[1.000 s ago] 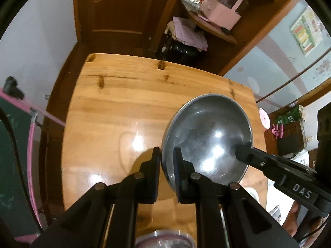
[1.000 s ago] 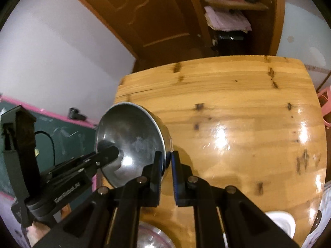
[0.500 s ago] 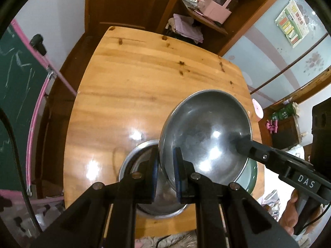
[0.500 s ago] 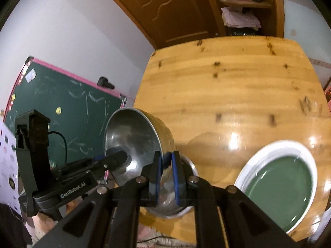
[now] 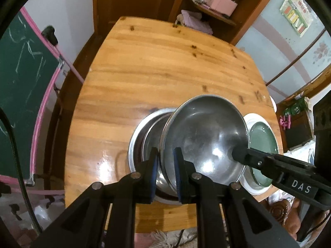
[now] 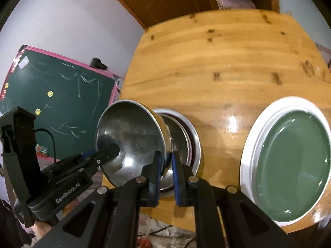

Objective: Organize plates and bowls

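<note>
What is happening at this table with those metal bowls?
A person is tidying dishes with a two-fingered tool in each hand. The left gripper and the right gripper each pinch opposite edges of a steel bowl, jaws shut on its rim. The bowl hangs tilted above a stack of steel bowls on the wooden table, not yet set inside. A green plate rests on a white plate beside the stack.

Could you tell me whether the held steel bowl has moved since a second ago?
Yes. The steel bowl moved toward the table's near edge, now over the stacked bowls.
</note>
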Tool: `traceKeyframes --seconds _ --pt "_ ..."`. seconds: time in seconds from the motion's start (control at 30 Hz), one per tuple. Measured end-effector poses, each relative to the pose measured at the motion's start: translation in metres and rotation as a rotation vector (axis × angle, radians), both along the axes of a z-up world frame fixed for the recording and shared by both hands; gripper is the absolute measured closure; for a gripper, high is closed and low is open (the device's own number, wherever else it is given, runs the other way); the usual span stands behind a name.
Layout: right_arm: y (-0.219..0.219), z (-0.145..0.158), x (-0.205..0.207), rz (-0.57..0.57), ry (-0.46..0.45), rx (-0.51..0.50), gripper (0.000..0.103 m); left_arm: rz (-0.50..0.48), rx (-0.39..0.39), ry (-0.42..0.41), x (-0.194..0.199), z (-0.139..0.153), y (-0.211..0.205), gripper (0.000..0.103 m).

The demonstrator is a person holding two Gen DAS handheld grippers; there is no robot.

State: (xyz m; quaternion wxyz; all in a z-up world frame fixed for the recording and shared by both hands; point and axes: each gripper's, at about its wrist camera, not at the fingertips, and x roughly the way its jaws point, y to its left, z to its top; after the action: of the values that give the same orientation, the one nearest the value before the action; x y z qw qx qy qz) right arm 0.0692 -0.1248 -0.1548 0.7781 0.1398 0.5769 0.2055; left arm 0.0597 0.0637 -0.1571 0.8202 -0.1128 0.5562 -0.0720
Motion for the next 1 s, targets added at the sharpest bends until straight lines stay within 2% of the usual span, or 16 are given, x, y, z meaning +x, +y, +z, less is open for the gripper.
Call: traceKeyframes --seconds 0.2,0.47,0.77,0.9,0.97,1.0 --pt "0.003 -0.017 0.004 0.0 0.034 -0.028 0.093 -0.009 0.002 0.047 0.004 -0.021 -0.001 0.091" --pt "0.006 -0.025 0.008 0.018 0.047 -0.064 0.093 -0.014 -0.016 0.079 0.009 -0.03 -0.001 0.089" --pt "0.011 -0.024 0.01 0.029 0.03 -0.09 0.09 -0.006 -0.023 0.056 0.008 -0.025 0.003 0.076" --pt "0.012 -0.021 0.01 0.026 0.012 -0.082 0.081 0.004 -0.023 0.033 0.007 -0.017 0.006 0.067" --pt "0.012 -0.018 0.009 0.023 -0.005 -0.082 0.08 0.003 -0.027 0.024 0.007 -0.013 0.007 0.063" --pt "0.012 -0.016 0.008 0.023 -0.014 -0.083 0.08 0.004 -0.03 0.019 0.006 -0.011 0.007 0.058"
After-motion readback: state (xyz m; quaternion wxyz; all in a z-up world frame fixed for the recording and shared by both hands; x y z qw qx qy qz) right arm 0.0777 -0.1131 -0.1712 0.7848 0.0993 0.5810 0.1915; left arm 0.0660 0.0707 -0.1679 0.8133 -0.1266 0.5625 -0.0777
